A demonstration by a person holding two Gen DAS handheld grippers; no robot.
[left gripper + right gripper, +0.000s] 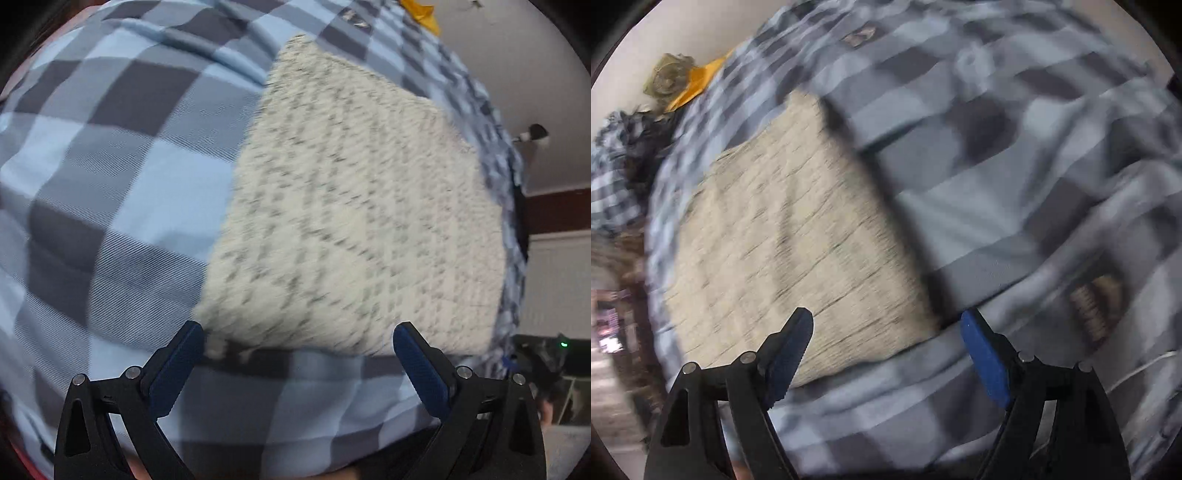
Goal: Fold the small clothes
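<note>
Folded knit cloth [351, 206] flat on checked bedcover [110, 184], left claw [297, 347] spread wide, empty, right claw [886, 332] likewise.

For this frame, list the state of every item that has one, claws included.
left claw: open, holding nothing, at the near edge of the knit.
right claw: open, holding nothing.
cream knit garment: lying flat as a neat rectangle.
checked bedcover: spread out, wrinkled.

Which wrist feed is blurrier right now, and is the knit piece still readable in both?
Right wrist: heavy motion smear across the checked bedding and the cream knit garment. Left wrist: sharper, bedding weave crisp, garment mildly smeared yet readable. Fisheye bends both views' edges.
</note>
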